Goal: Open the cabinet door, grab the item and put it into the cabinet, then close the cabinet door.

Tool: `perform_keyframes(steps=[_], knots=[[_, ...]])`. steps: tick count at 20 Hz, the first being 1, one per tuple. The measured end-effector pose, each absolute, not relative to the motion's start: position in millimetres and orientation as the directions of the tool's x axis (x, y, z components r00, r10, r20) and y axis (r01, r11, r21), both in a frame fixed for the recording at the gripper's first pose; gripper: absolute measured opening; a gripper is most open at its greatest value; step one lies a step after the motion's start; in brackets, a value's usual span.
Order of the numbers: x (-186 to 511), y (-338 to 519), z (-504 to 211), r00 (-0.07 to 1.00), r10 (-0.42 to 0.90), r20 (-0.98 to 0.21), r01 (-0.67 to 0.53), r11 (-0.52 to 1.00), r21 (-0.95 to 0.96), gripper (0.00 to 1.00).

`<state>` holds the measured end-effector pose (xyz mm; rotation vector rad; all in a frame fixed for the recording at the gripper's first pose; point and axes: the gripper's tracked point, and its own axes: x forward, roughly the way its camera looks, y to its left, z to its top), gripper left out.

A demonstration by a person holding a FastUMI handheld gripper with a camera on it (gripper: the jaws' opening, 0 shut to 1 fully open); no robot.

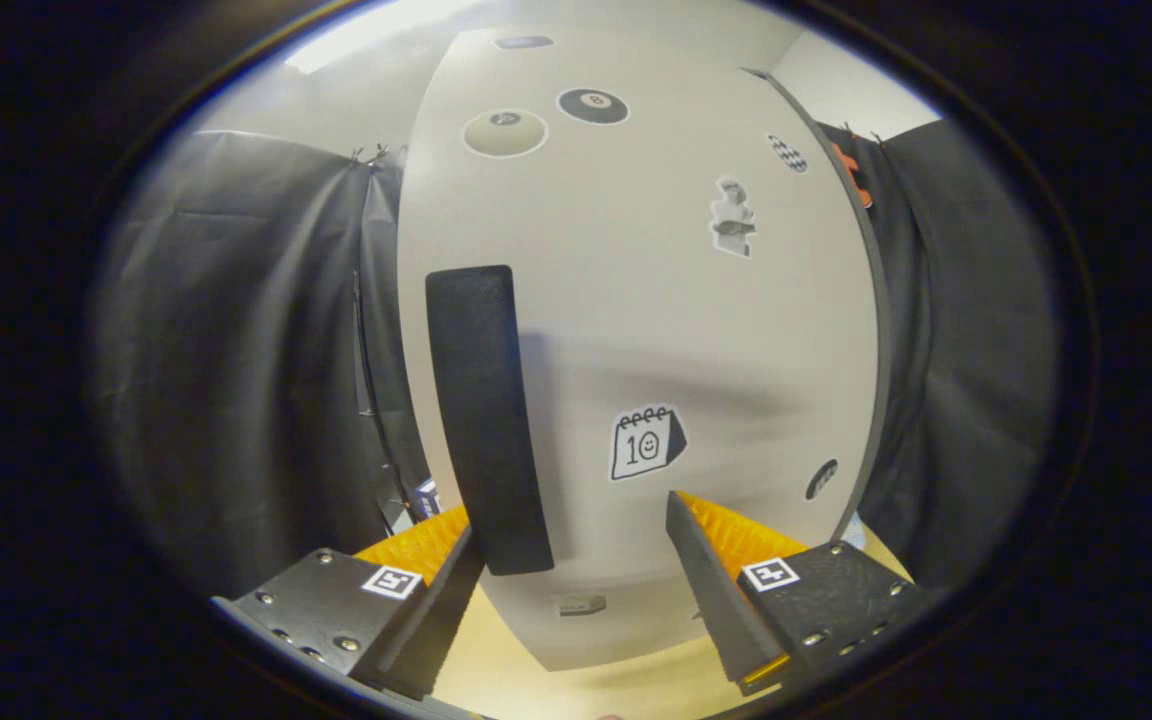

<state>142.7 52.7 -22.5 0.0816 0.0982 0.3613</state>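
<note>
A white cabinet door (656, 300) with several stickers stands right ahead of me, very close. Its tall black handle (484, 420) runs upright near the door's left edge. My gripper (576, 520) is open, fingers spread wide. The handle's lower end sits just inside the left fingertip (461, 545), close to it or touching; I cannot tell which. The right fingertip (681, 515) hangs in front of the door face, well apart from the handle. Nothing is held between the fingers.
A pale wooden tabletop (576, 690) lies under the cabinet and my fingers. Black cloth walls (236, 380) hang on both sides of the cabinet. A small blue-and-white thing (426, 497) peeks out behind the cabinet's lower left corner.
</note>
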Motion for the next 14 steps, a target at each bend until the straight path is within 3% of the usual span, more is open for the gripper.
perform_keyframes(steps=[6,14], knots=[[181,88,-19,0.928,0.366,-0.069,-0.363,0.93,0.055,1.0],[222,86,-11,0.958,0.283,-0.049,-0.282,0.959,0.039,1.0]])
